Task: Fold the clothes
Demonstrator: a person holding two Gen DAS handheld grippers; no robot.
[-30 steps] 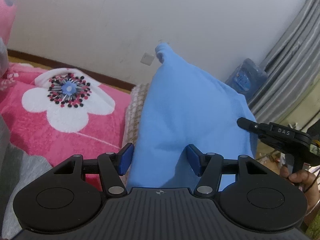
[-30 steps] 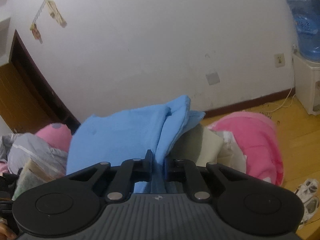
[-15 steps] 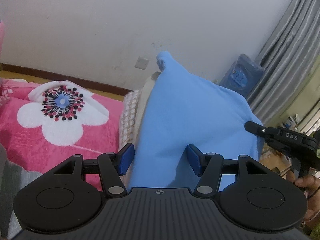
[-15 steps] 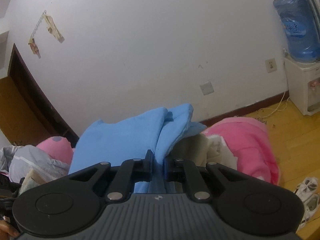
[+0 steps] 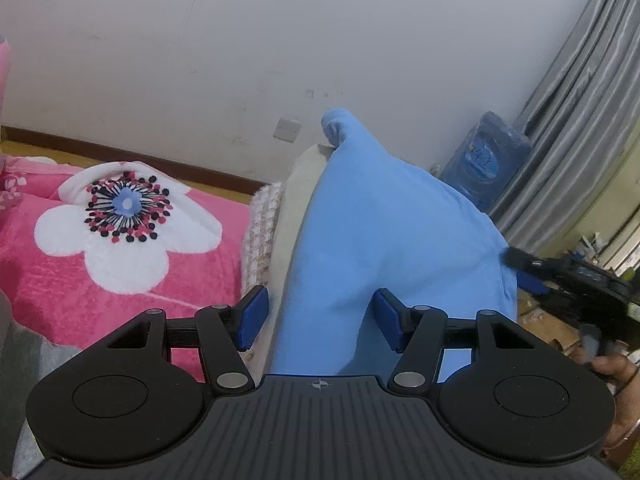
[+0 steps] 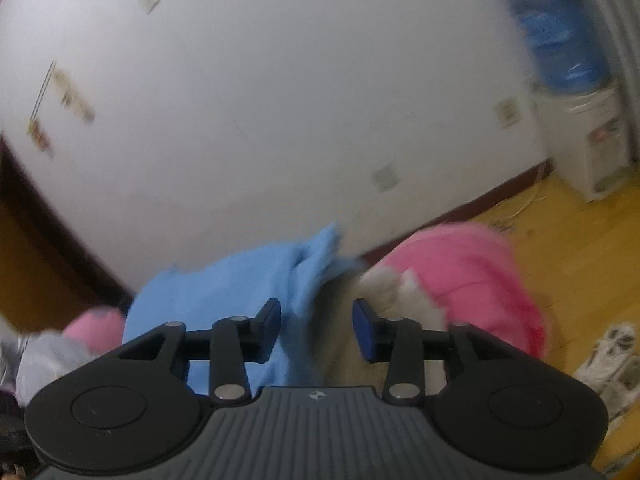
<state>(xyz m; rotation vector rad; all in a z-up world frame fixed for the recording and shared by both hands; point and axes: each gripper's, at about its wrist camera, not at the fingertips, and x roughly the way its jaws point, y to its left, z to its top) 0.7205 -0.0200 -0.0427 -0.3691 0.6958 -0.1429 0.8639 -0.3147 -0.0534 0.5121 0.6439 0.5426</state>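
Soft, even indoor light in both views — no hard shadows, no glare on the white wall (image 5: 280, 40). Left wrist view sharp at centre; the right gripper (image 5: 516, 258) at its right edge is smeared. Right wrist view dimmer and motion-blurred throughout — blue cloth (image 6: 240, 280) and water dispenser (image 6: 576, 120) streaked. Fisheye bends the skirting board (image 6: 60, 216); corners vignette to black.

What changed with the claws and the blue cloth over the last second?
The right claw opened and let go of the blue cloth, which it had been pinching shut; the blurred view suggests it is moving. The left claw stayed open around the cloth, not gripping it. The pink blanket lies as before.
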